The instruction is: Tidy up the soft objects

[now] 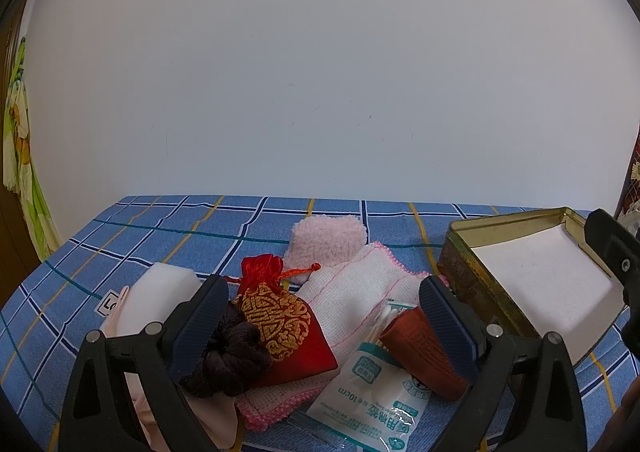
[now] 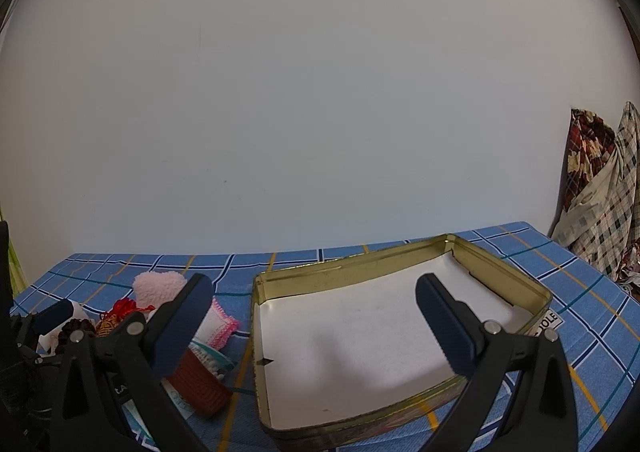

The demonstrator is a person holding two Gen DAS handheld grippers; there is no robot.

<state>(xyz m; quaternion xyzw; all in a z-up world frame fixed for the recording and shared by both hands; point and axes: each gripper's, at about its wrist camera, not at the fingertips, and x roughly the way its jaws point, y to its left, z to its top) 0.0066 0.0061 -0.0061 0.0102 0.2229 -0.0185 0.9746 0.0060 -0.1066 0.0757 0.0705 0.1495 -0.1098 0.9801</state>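
Observation:
A heap of soft things lies on the blue checked cloth (image 1: pixel 120 236): a red and gold drawstring pouch (image 1: pixel 286 326), a dark brown scrunchie (image 1: pixel 232 356), a white towel with pink edging (image 1: pixel 352 300), a fluffy pink pad (image 1: pixel 328 238), a white sponge block (image 1: pixel 156 298), a cotton-swab packet (image 1: pixel 372 396) and a brown ribbed piece (image 1: pixel 424 352). My left gripper (image 1: pixel 320 336) stands open over the pouch and towel, holding nothing. A gold tin (image 2: pixel 400 264) lined with white paper stands to the right. My right gripper (image 2: pixel 316 328) hangs open above the tin, with nothing between its fingers.
A white wall rises behind the table. Patterned fabric (image 2: pixel 600 204) is piled at the far right, and a green floral cloth (image 1: pixel 20 156) hangs at the left. A small label (image 1: pixel 110 304) lies beside the sponge. Bare cloth stretches behind the heap.

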